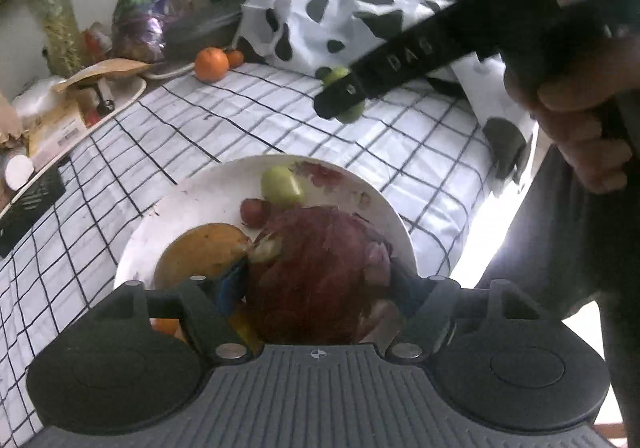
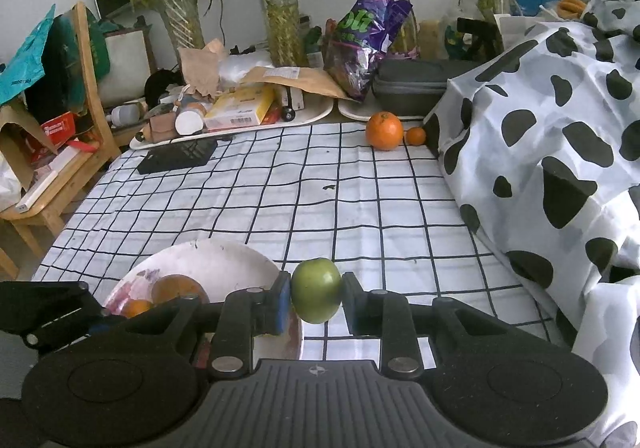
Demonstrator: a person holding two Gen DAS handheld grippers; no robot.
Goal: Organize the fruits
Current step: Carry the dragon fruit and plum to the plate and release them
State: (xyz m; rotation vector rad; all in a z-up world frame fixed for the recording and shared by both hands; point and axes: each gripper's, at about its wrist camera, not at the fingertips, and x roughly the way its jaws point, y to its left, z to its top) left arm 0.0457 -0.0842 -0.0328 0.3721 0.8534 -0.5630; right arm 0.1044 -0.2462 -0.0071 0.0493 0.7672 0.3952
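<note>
Your left tool (image 1: pixel 316 284) hangs over the plate (image 1: pixel 208 184), its fingers spread to either side of a dark red fruit (image 1: pixel 320 272); whether the pads touch it you cannot tell from here. Your right tool (image 2: pixel 316 298) is clenched on a green apple (image 2: pixel 316 290), held just off the plate's (image 2: pixel 224 260) right rim, above the desk (image 2: pixel 320 184).

In the plate, ahead of your left tool: the red fruit nearest, one orange (image 1: pixel 204 252) to its left, one small red fruit (image 1: pixel 254 210) and one pale green fruit (image 1: pixel 280 184) beyond. A second, smaller orange fruit (image 1: pixel 166 326) peeks out under the left finger. The right camera shows only two orange fruits in the plate.

Outside the plate, two orange fruits sit far ahead of both tools at the desk's back edge: a large one (image 2: pixel 384 130) and a small one (image 2: pixel 416 136) just beside it.

The desk wears a white cloth with a black grid. A cow-spotted cloth (image 2: pixel 560 128) is heaped to the right of your right tool. Behind lie trays of clutter (image 2: pixel 224 116), a purple bag (image 2: pixel 368 40), a grey case (image 2: pixel 416 88) and vases of bamboo (image 2: pixel 280 20) against a white wall. A wooden chair (image 2: pixel 84 88) stands at far left.
</note>
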